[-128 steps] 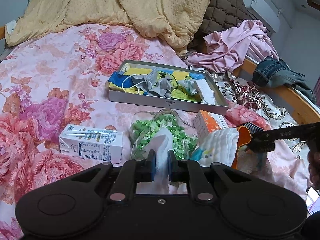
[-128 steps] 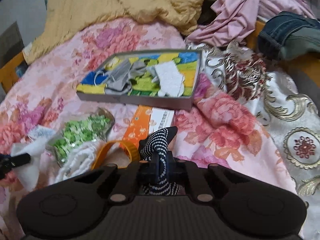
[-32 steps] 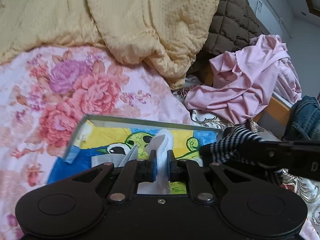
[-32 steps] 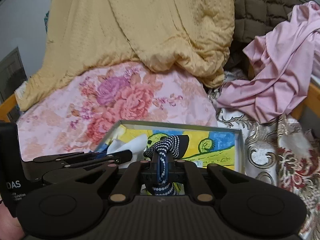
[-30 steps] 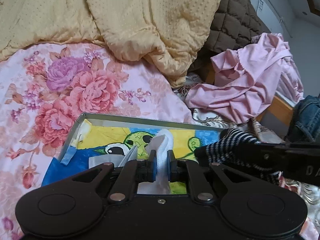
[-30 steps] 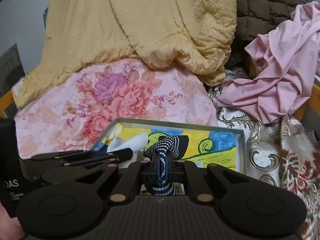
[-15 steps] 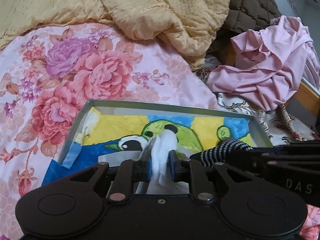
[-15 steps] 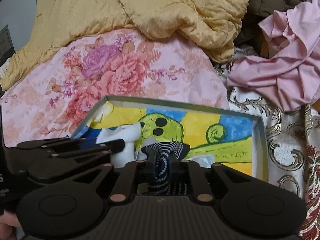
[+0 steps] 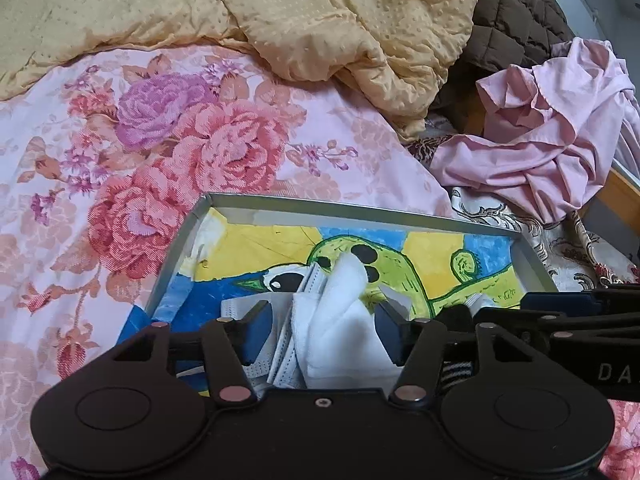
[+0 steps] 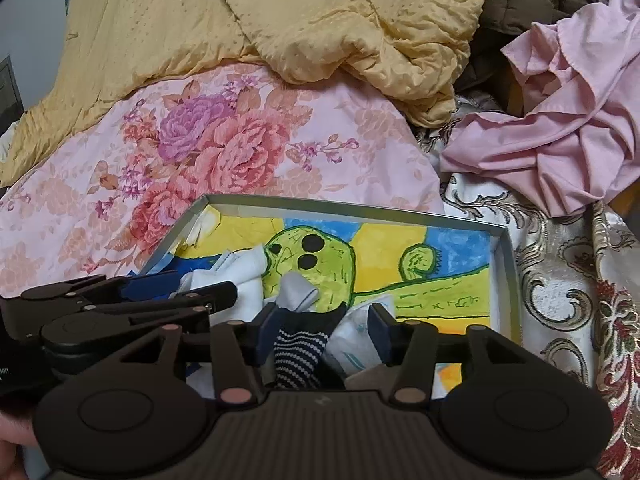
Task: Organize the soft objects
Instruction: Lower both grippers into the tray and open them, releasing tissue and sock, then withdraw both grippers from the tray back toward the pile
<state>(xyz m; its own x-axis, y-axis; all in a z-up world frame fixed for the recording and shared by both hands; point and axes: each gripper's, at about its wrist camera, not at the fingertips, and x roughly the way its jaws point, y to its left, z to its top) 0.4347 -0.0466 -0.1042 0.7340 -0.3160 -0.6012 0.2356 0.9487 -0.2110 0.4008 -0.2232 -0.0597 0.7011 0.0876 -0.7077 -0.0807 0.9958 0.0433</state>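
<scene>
A shallow grey box (image 9: 400, 216) with a yellow, blue and green cartoon drawing inside lies on the floral bedsheet; it also shows in the right wrist view (image 10: 505, 264). My left gripper (image 9: 320, 316) is open over the box, with a white cloth (image 9: 344, 320) lying loose between its jaws on grey face masks (image 9: 256, 308). My right gripper (image 10: 318, 328) is open just to its right, with a dark striped sock (image 10: 298, 356) lying between its jaws in the box. The left gripper's fingers (image 10: 208, 294) show at the left of the right wrist view.
A yellow quilt (image 9: 280, 12) is heaped at the back of the bed. A brown quilted cover (image 9: 516, 12) and crumpled pink clothing (image 9: 552, 140) lie at the back right. A patterned gold and red cloth (image 10: 572, 300) lies right of the box.
Both grippers lowered into the box and opened. The white cloth and the striped sock have been let go and now rest inside the box.
</scene>
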